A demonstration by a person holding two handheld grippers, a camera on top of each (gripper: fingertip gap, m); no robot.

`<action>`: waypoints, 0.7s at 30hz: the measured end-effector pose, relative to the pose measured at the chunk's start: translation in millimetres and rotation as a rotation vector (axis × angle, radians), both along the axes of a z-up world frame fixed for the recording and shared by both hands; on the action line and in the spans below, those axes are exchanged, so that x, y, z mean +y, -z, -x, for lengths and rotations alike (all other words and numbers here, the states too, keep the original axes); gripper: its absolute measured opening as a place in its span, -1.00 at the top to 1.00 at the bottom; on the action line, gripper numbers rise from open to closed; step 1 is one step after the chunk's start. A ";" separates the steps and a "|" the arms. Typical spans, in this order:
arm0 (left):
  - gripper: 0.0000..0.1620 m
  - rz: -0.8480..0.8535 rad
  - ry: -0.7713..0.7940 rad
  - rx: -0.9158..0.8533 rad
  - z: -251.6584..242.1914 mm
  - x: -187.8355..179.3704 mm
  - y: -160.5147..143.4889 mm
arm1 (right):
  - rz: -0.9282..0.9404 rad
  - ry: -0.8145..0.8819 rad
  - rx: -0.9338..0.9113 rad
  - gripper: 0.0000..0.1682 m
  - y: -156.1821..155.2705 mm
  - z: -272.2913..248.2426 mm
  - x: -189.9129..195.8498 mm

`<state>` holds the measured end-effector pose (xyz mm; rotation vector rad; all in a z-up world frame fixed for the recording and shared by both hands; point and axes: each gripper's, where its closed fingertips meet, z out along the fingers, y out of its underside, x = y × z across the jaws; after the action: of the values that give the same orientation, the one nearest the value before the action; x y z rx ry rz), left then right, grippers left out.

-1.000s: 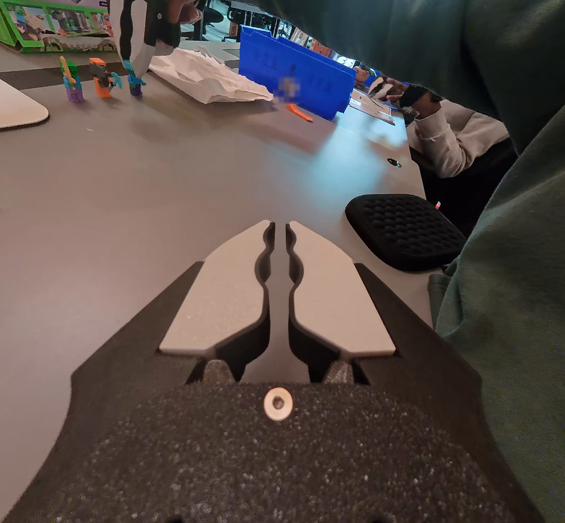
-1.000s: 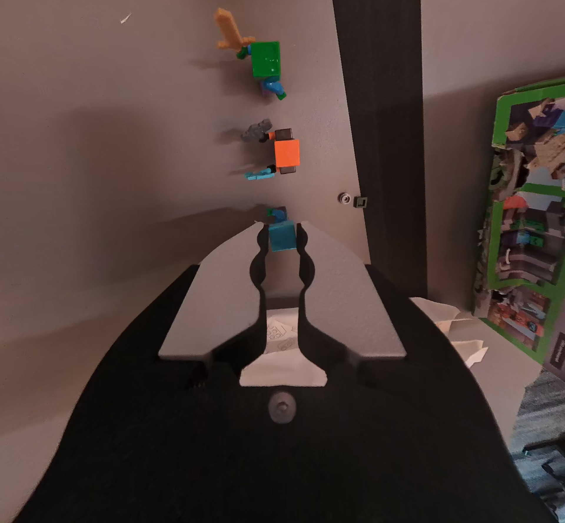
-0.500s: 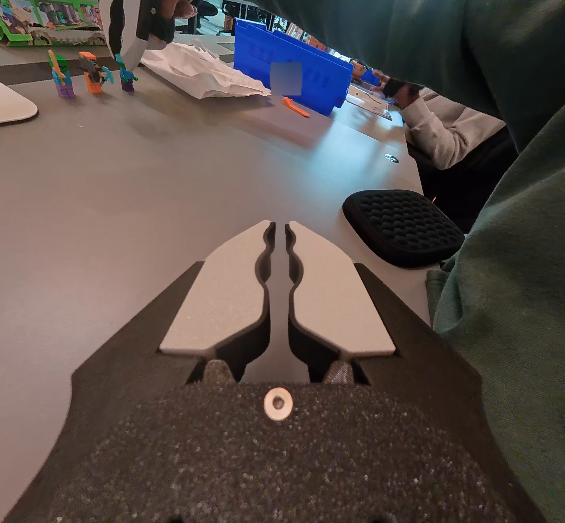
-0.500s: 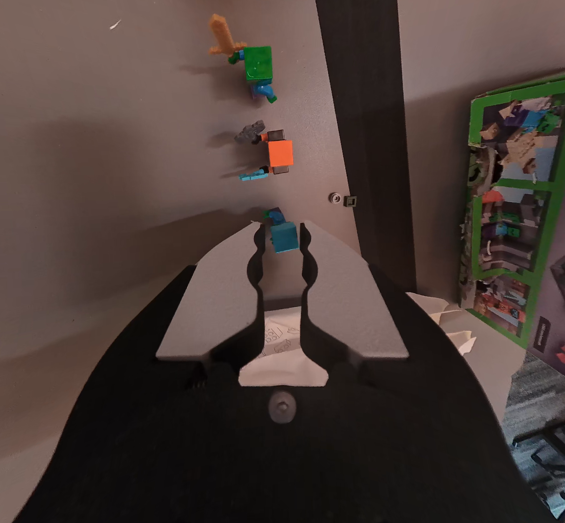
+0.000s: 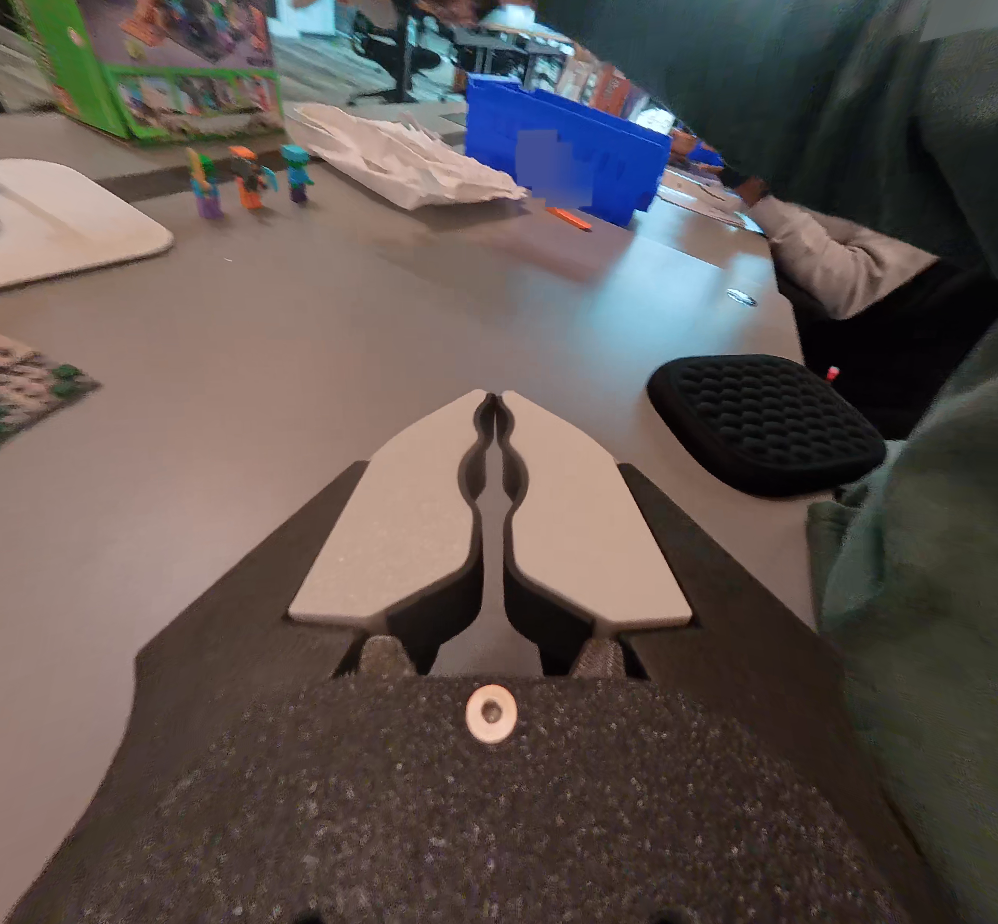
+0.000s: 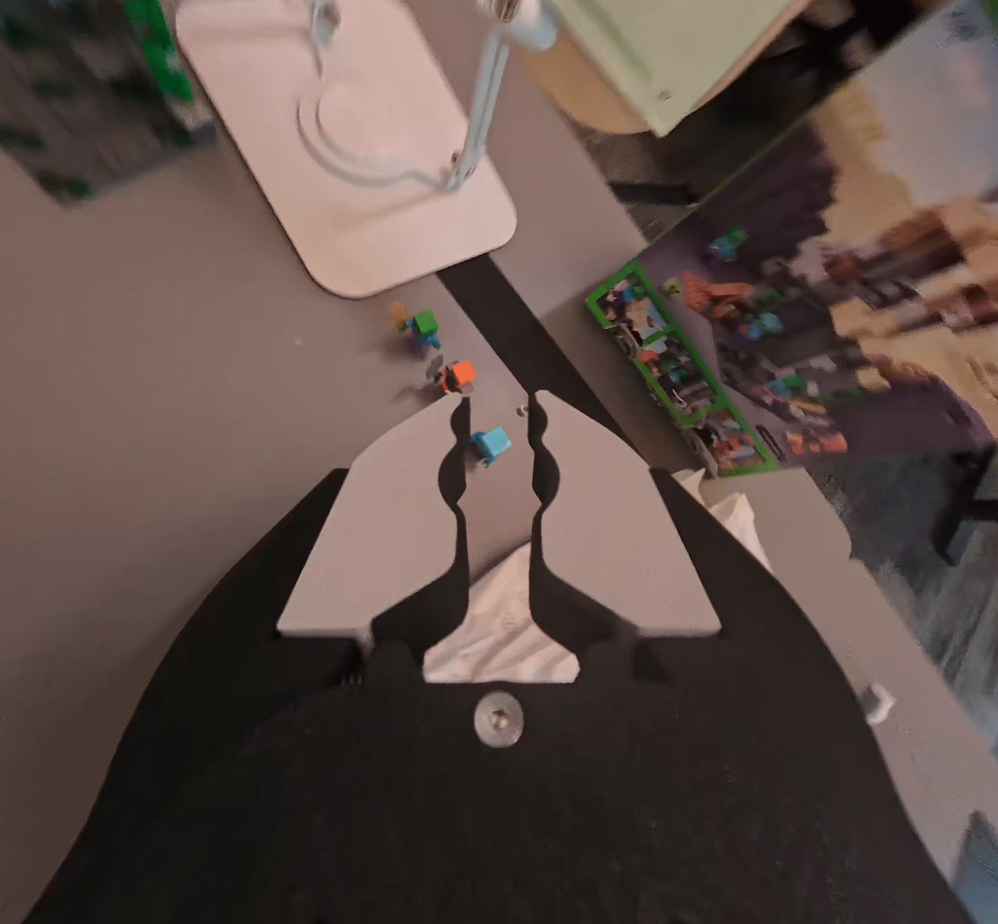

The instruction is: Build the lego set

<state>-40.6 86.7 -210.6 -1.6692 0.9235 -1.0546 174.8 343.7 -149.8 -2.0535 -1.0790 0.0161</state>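
Observation:
Three Lego minifigures stand in a row on the grey table: a green-headed one with a tan sword, an orange-headed one and a teal-headed one. My right gripper is open and empty, raised high above them. From there the teal-headed figure shows far below between my fingers, untouched, with the orange-headed one and the green-headed one beyond it. My left gripper is shut with nothing between its tips, low over the bare table near the front.
A green Lego box stands behind the figures and also shows in the right wrist view. Crumpled white paper, a blue bin and an orange tool lie to the right. A black pad sits at the right edge, a white stand base at left. About 35 centimeters separates my left fingertips from my right.
My right gripper opened off the teal-headed figure, left it standing and rose well above the table. My left gripper's narrow gap closed on air.

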 end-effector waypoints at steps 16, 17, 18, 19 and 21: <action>1.00 -0.158 -0.394 0.053 43.9 49.9 -13.2 | -0.230 0.603 0.440 1.00 62.7 -10.6 -95.9; 1.00 -0.162 -0.404 0.060 45.5 51.5 -12.1 | -0.228 0.616 0.449 1.00 66.2 -6.8 -96.0; 1.00 -0.168 -0.417 0.066 47.2 53.3 -11.3 | -0.229 0.624 0.458 1.00 68.5 -2.7 -95.8; 1.00 -0.174 -0.430 0.074 49.0 55.2 -10.5 | -0.233 0.632 0.469 1.00 69.8 1.1 -95.2; 1.00 -0.187 -0.464 0.089 53.8 60.2 -8.9 | -0.240 0.648 0.485 1.00 73.4 6.0 -93.1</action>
<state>-94.4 146.8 -201.7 -1.6731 0.6221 -0.5683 168.8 250.6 -223.2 -1.9467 -0.0953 0.0506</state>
